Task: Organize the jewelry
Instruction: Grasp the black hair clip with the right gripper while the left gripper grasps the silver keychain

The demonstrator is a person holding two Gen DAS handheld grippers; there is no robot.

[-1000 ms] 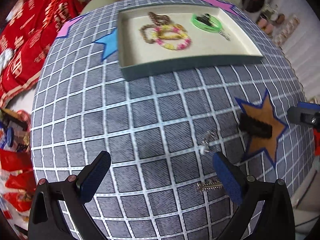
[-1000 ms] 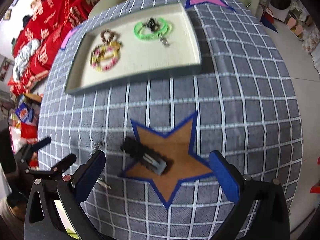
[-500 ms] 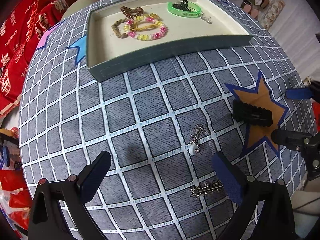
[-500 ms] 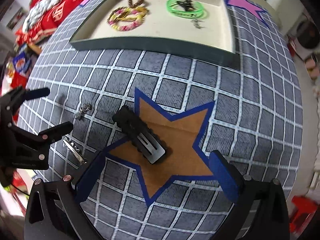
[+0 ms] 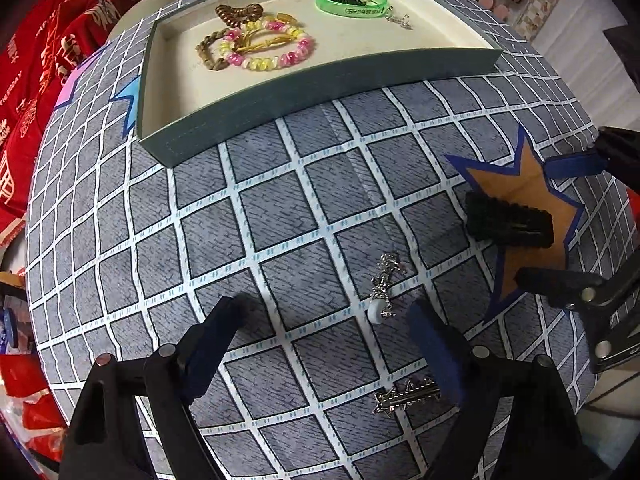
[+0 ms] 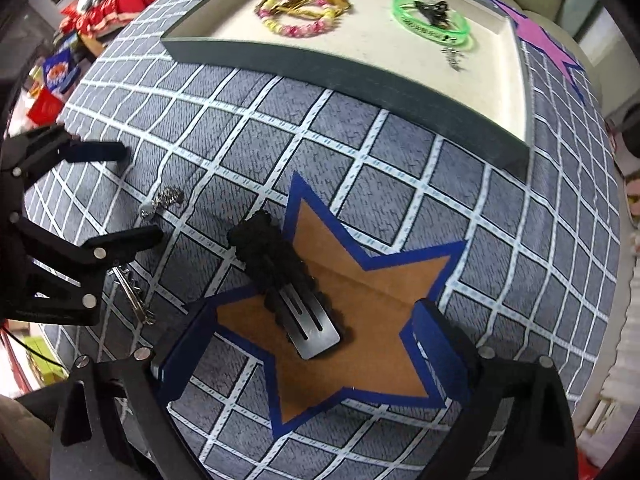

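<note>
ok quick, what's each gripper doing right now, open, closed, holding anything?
Left gripper: jaws closing, nothing gripped; the pendant chain lies between its fingers.
Right gripper: open, empty, over the black hair clip.

We look steeply down from each wrist, close above the checked desk (image 5: 280,216). Both views face the far tray (image 5: 320,88) and share the black hair clip (image 6: 280,264) on the orange star (image 6: 360,320).
</note>
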